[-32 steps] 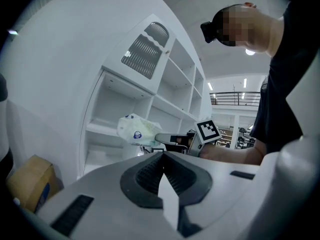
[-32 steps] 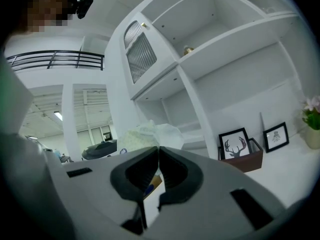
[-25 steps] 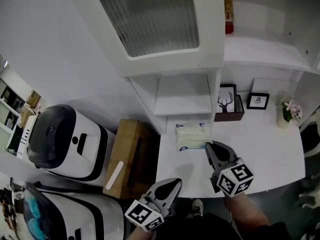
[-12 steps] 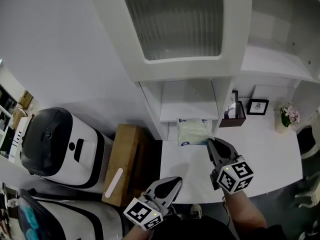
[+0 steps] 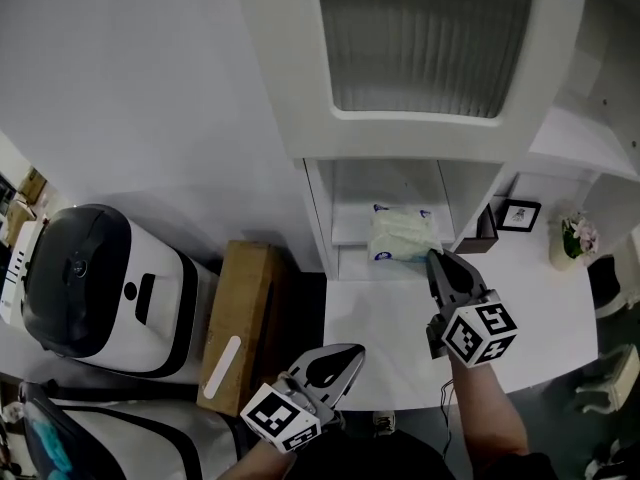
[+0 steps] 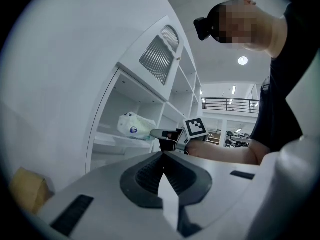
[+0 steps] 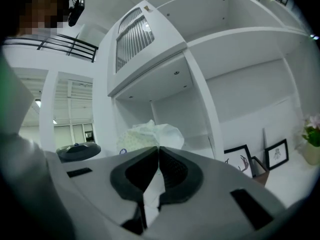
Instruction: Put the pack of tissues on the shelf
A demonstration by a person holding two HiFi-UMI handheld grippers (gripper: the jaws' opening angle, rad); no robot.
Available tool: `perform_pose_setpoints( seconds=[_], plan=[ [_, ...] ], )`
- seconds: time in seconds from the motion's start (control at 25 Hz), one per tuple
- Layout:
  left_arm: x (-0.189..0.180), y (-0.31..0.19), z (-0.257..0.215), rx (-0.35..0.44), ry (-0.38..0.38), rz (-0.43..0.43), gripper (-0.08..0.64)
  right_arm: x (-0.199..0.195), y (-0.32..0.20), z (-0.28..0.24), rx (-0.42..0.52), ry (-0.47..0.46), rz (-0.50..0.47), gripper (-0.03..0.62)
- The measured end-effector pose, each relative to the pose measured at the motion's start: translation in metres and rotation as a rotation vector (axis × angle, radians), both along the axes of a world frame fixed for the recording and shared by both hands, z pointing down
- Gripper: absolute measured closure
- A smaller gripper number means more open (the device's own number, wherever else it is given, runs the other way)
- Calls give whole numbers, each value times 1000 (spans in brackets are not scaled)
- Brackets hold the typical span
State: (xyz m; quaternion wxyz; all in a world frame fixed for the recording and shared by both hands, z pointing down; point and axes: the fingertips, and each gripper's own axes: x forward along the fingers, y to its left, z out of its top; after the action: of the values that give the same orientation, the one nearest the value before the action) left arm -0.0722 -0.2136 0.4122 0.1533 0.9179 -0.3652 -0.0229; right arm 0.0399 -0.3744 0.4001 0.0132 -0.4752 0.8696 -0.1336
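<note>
Jaws of the right gripper [image 5: 432, 256] were clamped on the pack of tissues [image 5: 402, 233]; the left gripper [image 5: 352, 350] was pinched together on nothing.

The white shelving unit [image 5: 300, 88] rose over the white desk [image 5: 390, 313]. The pack hung in the open compartment, just above the shelf [image 5: 348, 236], and I couldn't tell if they touched. The left gripper hovered low by the desk's near edge.

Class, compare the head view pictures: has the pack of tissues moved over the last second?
Yes. The pack of tissues, pinched in the right claw, has risen from the desk to the low shelf board in the cubby.
</note>
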Motion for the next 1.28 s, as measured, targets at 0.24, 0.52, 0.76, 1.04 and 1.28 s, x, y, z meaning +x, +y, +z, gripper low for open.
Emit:
perform_pose_setpoints(
  seconds=[0.24,0.52,0.76,1.04,1.28],
  plan=[
    [-17,-15,2,-4,6,19,555,-12,-23,4,-10,24,27,584],
    [-33,-32,11,-29,-7,43,555,-18,-51,13,-20,38,66,584],
    [-43,-45,25,-64,-18,66,555,-21,-72,25,-40,66,90,584],
    [-46,-56,34,-94,-9,85,555,-18,-88,33,-73,78,124,584],
    [-43,-57,38,-108,-1,78,555,-18,-91,36,-86,63,126,583]
  ],
)
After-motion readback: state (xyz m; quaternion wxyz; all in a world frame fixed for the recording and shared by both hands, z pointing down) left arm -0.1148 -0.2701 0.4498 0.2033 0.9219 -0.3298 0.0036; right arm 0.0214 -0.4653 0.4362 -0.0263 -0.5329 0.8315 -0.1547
